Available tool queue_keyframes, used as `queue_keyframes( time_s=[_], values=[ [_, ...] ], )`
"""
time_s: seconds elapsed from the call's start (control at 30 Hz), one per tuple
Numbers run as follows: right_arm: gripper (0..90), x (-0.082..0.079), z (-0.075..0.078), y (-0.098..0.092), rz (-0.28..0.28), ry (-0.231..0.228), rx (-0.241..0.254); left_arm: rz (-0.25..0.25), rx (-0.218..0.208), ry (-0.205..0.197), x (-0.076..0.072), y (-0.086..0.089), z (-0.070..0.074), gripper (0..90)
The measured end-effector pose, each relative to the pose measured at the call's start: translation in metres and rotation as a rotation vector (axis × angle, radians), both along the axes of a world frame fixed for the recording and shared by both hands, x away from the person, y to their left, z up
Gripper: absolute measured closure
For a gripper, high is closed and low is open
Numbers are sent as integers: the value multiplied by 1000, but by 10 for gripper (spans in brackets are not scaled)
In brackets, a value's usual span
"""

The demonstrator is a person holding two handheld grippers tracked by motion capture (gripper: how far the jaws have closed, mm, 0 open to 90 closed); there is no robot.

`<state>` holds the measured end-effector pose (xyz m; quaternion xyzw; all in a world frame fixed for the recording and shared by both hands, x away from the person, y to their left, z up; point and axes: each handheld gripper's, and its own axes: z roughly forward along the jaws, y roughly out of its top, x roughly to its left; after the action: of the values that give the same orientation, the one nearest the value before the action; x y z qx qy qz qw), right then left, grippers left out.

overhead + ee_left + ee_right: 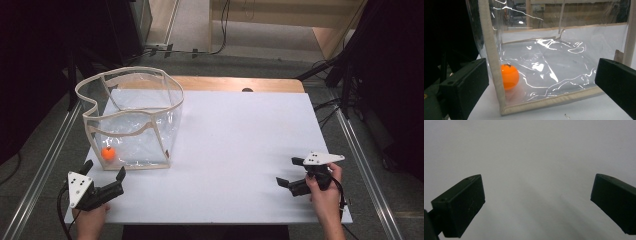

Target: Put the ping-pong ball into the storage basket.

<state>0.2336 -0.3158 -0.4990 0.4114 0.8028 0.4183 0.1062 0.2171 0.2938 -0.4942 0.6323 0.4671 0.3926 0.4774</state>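
A clear plastic bag with cream fabric edging (pixel 131 120) stands upright and open on the left of the white table top (pixel 235 145). An orange ball (pixel 108 153) lies inside it at the near left corner. In the left gripper view the orange ball (pixel 509 76) rests behind the bag's cream corner seam (pixel 492 57). My left gripper (pixel 104 171) is open just in front of the bag, touching nothing. My right gripper (pixel 287 171) is open near the front right of the table, over bare white surface (pixel 531 162).
A wooden strip (pixel 240 84) runs along the table's far edge, with a small dark spot (pixel 247 90) on it. Metal rails (pixel 360 155) flank both sides. Cables (pixel 220 30) and dark equipment lie on the floor beyond.
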Motion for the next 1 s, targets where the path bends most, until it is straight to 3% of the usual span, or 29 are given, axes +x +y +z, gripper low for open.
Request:
queue_keyframes(
  time_s=[0.33, 0.67, 1.0],
  values=[
    [0, -7, -3, -11, -23, -14, 24, -2, 0, 0, 0, 0, 0, 0],
    [0, -21, -8, -25, -66, -46, 81, -1, -7, -1, 1, 1, 0, 0],
    [0, -31, -7, -41, -109, -146, 144, 7, -5, -6, -1, 1, 0, 0]
  ],
)
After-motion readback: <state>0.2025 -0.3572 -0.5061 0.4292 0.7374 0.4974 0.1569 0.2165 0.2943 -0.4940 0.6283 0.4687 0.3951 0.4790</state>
